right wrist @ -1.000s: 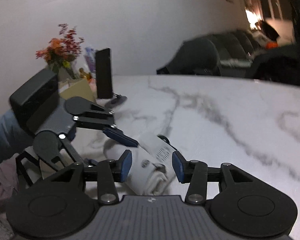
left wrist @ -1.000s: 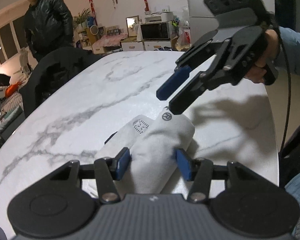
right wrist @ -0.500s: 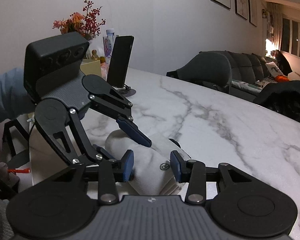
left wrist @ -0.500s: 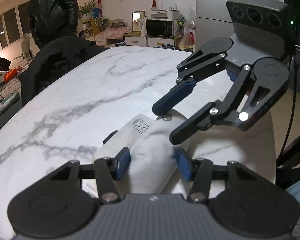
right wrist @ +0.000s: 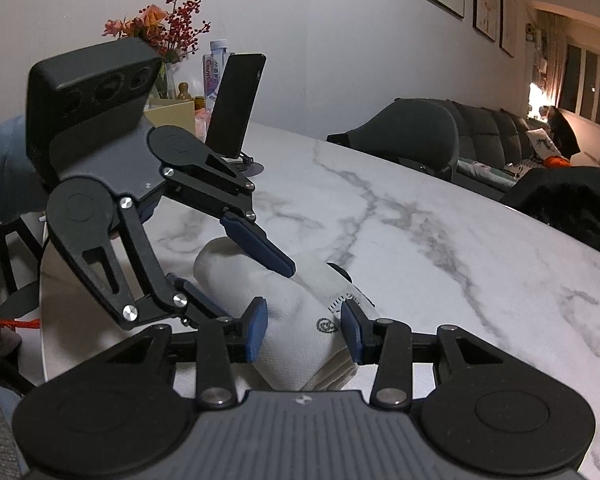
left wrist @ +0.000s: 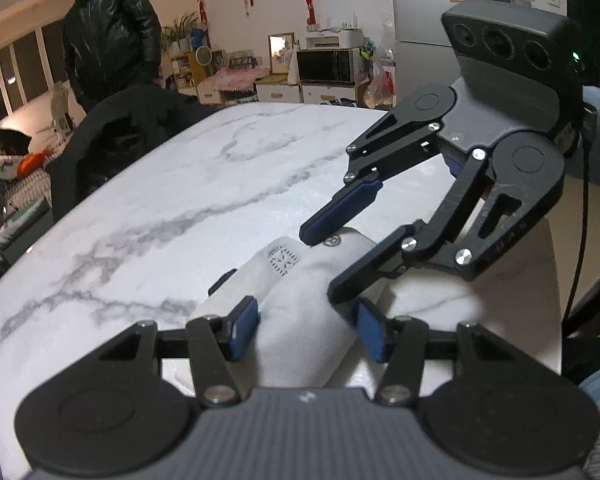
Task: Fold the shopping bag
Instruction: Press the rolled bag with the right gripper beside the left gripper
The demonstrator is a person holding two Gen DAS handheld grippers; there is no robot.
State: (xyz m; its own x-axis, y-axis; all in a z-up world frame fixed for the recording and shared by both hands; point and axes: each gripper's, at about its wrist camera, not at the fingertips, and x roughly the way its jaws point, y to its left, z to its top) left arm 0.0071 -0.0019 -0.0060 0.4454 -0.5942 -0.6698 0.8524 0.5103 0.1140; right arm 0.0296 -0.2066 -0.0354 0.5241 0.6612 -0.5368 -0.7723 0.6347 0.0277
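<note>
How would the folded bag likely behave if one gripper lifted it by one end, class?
The bag looks like soft white cloth in rounded layers, so it would probably sag and start unfolding. It seems light for its bulk. Lying as a soft bundle on the table, it likely slides rather than rolls.

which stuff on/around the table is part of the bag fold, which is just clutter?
In the job:
- folded white shopping bag
- left tool, open, straddling one end of the bag
- right tool, open, straddling the other end
- marble table under it

Just lying about:
- phone on stand
- flowers
- water bottle
- black jacket on chair
</note>
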